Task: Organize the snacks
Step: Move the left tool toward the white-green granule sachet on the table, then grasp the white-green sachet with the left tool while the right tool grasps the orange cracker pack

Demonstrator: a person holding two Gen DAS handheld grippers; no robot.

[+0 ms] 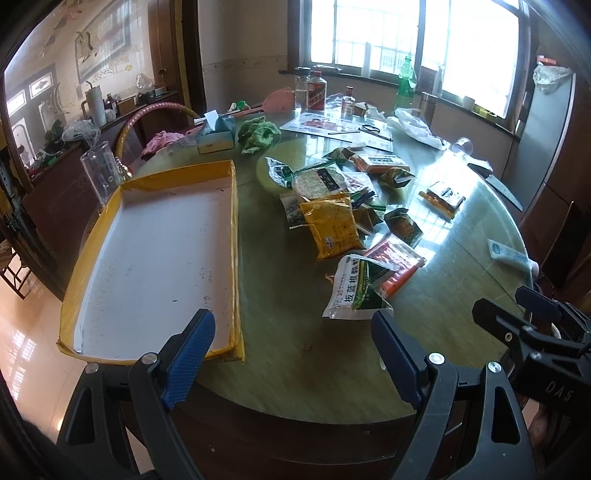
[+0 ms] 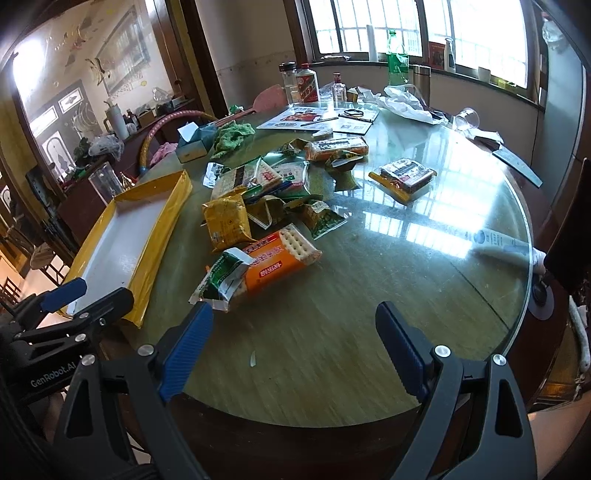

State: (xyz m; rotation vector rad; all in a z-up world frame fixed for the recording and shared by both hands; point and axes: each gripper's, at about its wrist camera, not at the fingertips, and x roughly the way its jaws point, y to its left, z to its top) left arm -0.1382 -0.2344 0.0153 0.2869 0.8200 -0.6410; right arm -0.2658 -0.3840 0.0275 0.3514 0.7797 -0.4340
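1 yellow-rimmed tray. 2 orange cracker pkts. 1 yellow pkt. 1 green-white sachet. 1 green bottle. 2 clear glasses. Rest of pile: count unclear.

Looked like a home dining room: round glass-topped table, liquor bottle, tissue box, barred window, cluttered sideboard.

I see a tissue box near a crumpled green cloth at the desk's far side. Beyond them stand a white liquor bottle and a green bottle. A clear cup lies tipped over right; a cleaver rests near it.
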